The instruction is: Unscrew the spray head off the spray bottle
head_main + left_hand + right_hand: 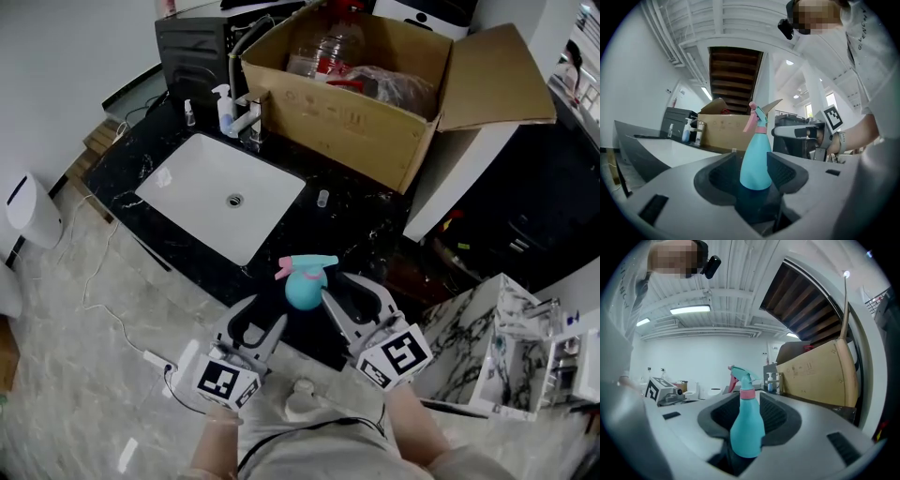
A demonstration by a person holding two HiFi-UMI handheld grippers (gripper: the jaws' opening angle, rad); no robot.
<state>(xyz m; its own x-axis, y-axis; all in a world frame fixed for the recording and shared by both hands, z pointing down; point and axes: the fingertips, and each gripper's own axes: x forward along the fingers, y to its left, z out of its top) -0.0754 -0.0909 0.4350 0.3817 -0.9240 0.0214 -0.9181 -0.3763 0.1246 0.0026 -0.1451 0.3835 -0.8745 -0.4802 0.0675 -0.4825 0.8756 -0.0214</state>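
Note:
A teal spray bottle (304, 289) with a pink collar and pink trigger head (302, 265) stands upright at the front edge of the black counter (361, 230). My left gripper (267, 315) sits just short of it on the near left, open. To the bottle's near right is my right gripper (347, 287), also open. In the left gripper view the bottle (755, 164) stands between the jaws with a gap on each side, and the right gripper (806, 132) shows beyond. The right gripper view frames the bottle (747, 427) likewise, the pads not touching it.
A white sink (220, 192) with a tap and a soap dispenser (225, 111) lies behind the bottle. A big open cardboard box (356, 112) stands at the back. A small clear cup (322, 198) is on the counter. A marble-patterned unit (511, 328) is at the right.

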